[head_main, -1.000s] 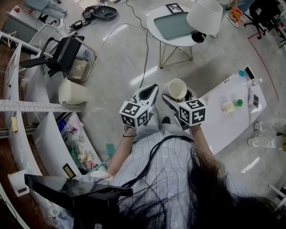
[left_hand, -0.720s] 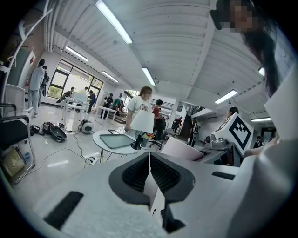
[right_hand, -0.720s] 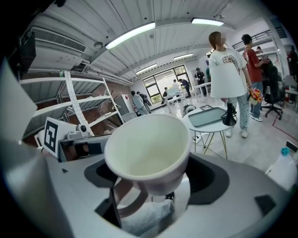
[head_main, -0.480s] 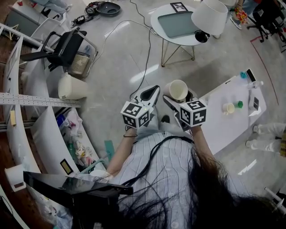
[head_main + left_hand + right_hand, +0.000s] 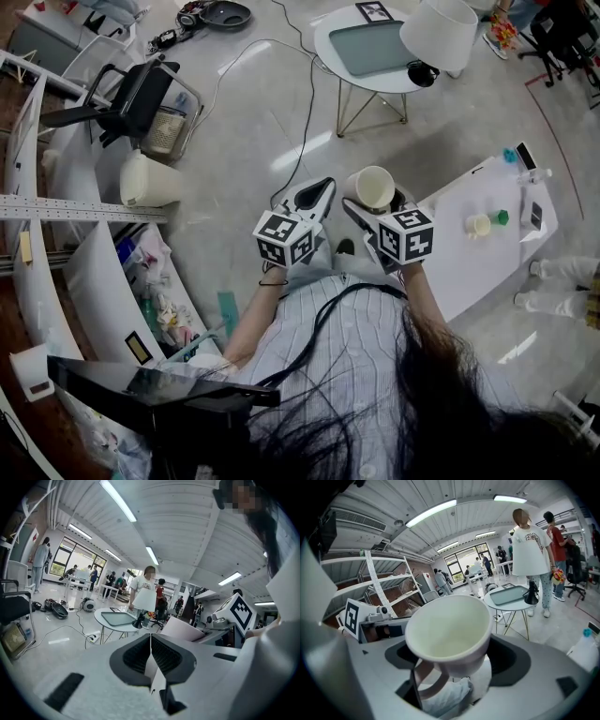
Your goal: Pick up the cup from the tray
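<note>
Right gripper [image 5: 454, 667] squeezing cream cup [image 5: 447, 625] tight, holding it up in air, mouth facing up, well away from tray [image 5: 372, 49] on round table [image 5: 328, 42]. Left gripper [image 5: 151, 656] pinching closed on nothing, hanging beside, not helping.

The cup [image 5: 373, 187] sits in the right claw [image 5: 375, 202], beside the left claw [image 5: 319, 190].

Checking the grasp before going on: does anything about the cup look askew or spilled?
The cup sits tilted in the right gripper, its mouth tipped back toward the gripper's camera and its handle down by the jaws. It looks empty, and nothing has spilled.
</note>
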The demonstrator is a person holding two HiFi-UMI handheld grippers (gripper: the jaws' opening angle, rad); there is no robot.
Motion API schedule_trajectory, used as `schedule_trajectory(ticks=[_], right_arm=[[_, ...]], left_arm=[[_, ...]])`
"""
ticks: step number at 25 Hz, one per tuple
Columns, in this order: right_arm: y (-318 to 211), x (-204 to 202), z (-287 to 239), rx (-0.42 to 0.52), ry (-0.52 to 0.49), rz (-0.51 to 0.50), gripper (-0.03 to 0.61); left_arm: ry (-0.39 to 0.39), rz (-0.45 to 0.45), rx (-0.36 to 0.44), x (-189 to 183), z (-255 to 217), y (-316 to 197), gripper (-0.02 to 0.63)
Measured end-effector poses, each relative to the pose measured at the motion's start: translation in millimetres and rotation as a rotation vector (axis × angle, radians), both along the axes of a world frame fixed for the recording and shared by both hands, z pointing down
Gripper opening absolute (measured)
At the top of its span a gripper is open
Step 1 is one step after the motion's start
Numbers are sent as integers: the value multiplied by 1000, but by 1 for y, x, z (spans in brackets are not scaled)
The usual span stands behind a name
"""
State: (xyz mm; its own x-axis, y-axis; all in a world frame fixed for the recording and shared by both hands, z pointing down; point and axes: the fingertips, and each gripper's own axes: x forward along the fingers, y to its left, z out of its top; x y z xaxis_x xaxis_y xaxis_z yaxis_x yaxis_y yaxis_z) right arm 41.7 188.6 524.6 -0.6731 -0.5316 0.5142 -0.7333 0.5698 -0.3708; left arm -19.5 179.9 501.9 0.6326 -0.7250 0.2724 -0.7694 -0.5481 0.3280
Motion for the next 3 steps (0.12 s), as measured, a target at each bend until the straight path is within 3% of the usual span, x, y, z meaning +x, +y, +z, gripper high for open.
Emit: schedule_trajectory(ticks=[3], right_arm=[[-2,2,0,1,-1,4,411]], left_arm=[[-5,-2,-7,-1,3,0,15]])
